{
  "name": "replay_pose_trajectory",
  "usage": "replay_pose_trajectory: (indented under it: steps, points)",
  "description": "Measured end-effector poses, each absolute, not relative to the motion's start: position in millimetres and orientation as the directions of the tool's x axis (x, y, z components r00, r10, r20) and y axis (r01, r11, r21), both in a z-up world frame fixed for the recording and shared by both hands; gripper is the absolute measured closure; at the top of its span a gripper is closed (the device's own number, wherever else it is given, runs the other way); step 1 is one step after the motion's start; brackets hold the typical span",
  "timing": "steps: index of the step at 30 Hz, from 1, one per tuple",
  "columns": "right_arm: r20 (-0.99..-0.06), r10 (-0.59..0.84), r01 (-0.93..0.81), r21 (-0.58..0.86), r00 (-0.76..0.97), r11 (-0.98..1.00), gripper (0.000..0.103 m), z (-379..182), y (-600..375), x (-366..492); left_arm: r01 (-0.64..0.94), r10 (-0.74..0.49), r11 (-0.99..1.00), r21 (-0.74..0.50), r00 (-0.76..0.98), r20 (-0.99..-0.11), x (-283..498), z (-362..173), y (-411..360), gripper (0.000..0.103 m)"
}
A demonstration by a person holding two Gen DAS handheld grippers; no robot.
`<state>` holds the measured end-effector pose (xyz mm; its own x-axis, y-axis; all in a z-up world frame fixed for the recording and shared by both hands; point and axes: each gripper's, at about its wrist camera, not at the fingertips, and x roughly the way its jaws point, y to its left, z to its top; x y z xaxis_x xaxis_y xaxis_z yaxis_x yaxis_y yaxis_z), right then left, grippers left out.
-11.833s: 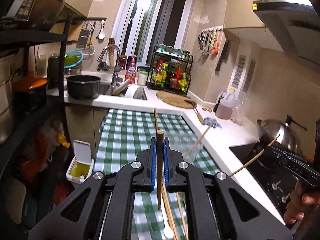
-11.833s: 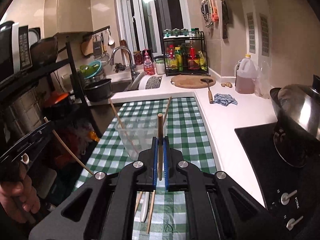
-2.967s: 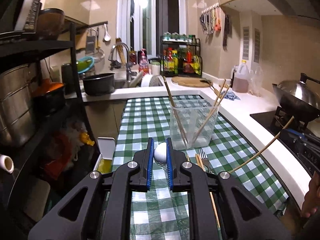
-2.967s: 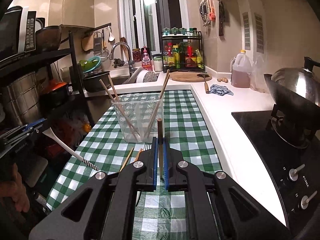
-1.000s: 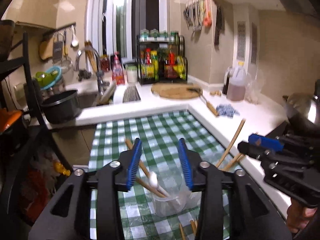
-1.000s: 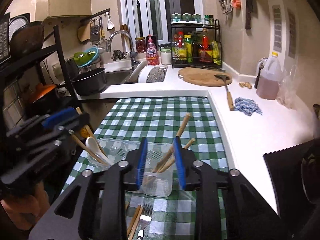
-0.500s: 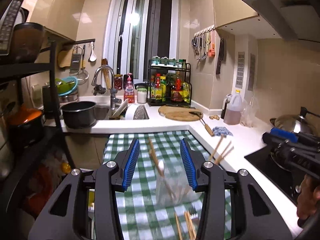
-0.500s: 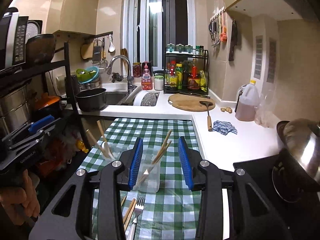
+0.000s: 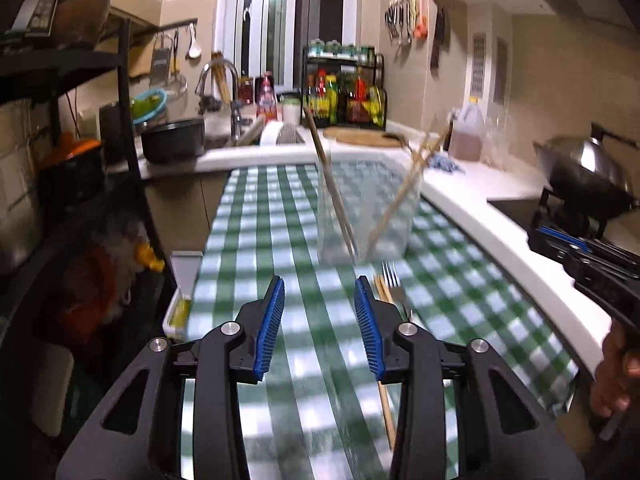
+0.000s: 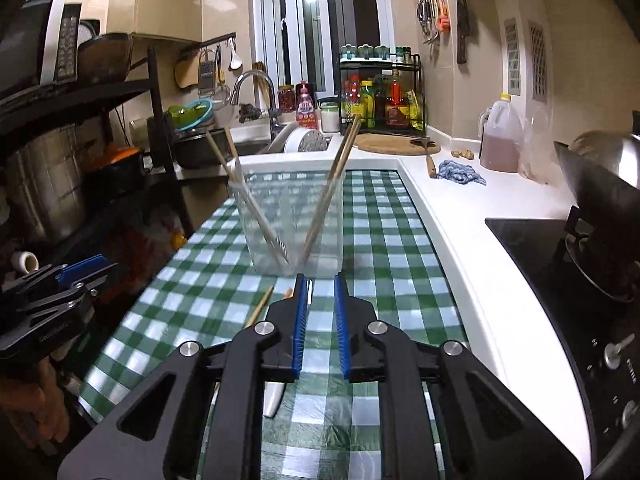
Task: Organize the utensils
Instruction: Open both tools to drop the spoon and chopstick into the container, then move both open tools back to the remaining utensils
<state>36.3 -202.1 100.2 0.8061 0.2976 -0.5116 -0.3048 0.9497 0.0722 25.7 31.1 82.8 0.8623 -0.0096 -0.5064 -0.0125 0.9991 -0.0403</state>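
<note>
Both claws, left (image 9: 319, 312) and right (image 10: 319, 316), have been closing, still parted, gripping nothing. A cup (image 10: 289, 224) of chopsticks (image 10: 328, 196) stands just beyond; a fork (image 9: 394, 284) lies near it.

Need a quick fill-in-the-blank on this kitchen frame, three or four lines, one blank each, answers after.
1. The chopsticks stand inside a clear ____ on the checked cloth.
2. The cloth's checks are white and ____.
3. A fork lies on the cloth, ____ the container, on the camera's side.
4. Nothing sits between the fingers of the left gripper; its jaws are ____.

Answers: container; green; outside; open
</note>
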Motion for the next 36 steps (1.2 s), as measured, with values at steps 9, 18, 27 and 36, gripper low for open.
replay_pose_trajectory:
  steps: [9,18,27,36]
  points:
    - [-0.558,0.301,-0.330,0.052,0.773,0.943,0.089,53,-185,40,-0.034,0.008,0.999,-0.039,0.851,-0.524,24,56,32,0.081]
    - [-0.628,0.319,-0.332,0.100,0.710,0.938,0.089,31,-180,49,-0.040,-0.031,0.993,-0.108,0.811,-0.584,29,35,34,0.089]
    - [-0.729,0.391,-0.385,0.188,0.562,0.904,0.083,2,-167,60,0.059,-0.227,0.965,-0.254,0.674,-0.703,44,0,23,0.089]
    - [-0.758,0.399,-0.403,0.196,0.516,0.894,0.076,-12,-159,62,0.094,-0.237,0.969,-0.230,0.632,-0.738,44,-16,4,0.089]
